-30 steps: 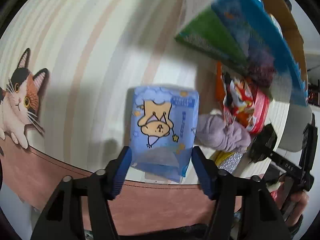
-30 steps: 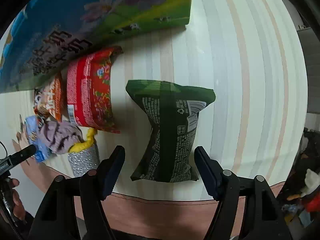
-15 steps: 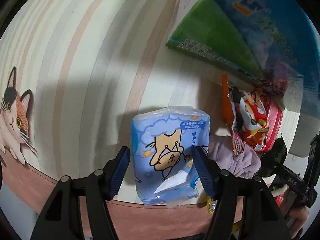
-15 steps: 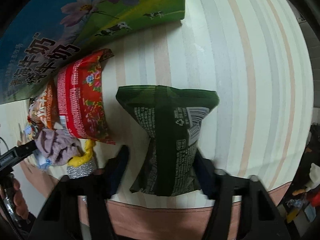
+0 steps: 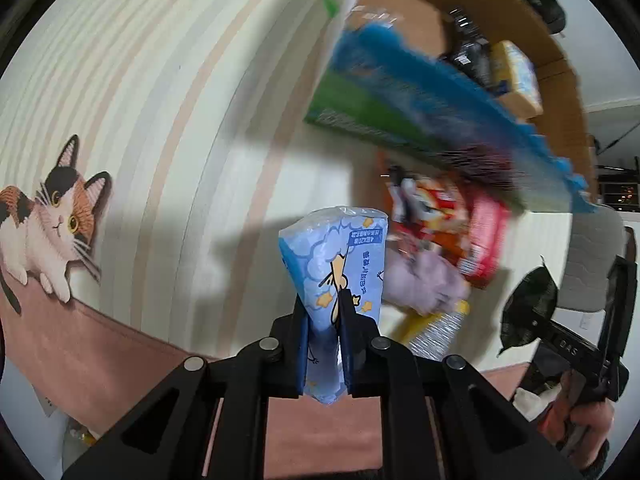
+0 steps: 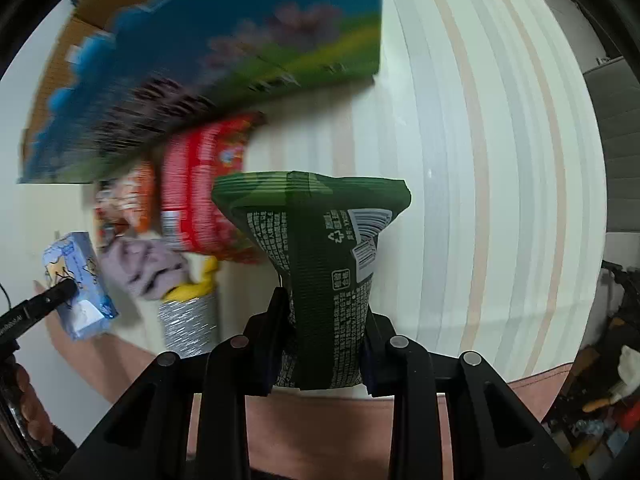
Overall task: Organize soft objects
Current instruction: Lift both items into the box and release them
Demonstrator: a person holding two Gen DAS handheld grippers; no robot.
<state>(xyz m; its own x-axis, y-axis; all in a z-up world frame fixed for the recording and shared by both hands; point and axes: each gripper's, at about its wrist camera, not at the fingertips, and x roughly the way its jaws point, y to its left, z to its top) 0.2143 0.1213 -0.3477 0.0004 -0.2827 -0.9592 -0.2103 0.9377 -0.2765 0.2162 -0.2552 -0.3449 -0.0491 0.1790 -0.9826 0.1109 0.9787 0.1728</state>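
Observation:
My left gripper [image 5: 323, 332] is shut on a light blue tissue pack [image 5: 340, 256] with a cartoon print, squeezed thin and lifted off the striped tablecloth. It also shows at the left of the right wrist view [image 6: 78, 284]. My right gripper [image 6: 320, 344] is shut on a dark green snack bag [image 6: 320, 248], pinched at its lower half and raised. A red snack bag [image 6: 204, 184], an orange packet [image 6: 128, 204], a purple cloth [image 6: 140, 264] and a silver-and-yellow pack [image 6: 188, 320] lie in a row on the table.
A large blue and green carton [image 6: 224, 72] stands at the back of the table, open at the top with items inside [image 5: 512, 68]. The tablecloth [image 5: 160, 120] has a cat print [image 5: 48, 216] at the left. A chair [image 5: 592, 256] stands beyond the table.
Both grippers have closed: the left on the tissue pack, the right on the green bag. Both items have been lifted off the table, and the views tilted up towards the carton.

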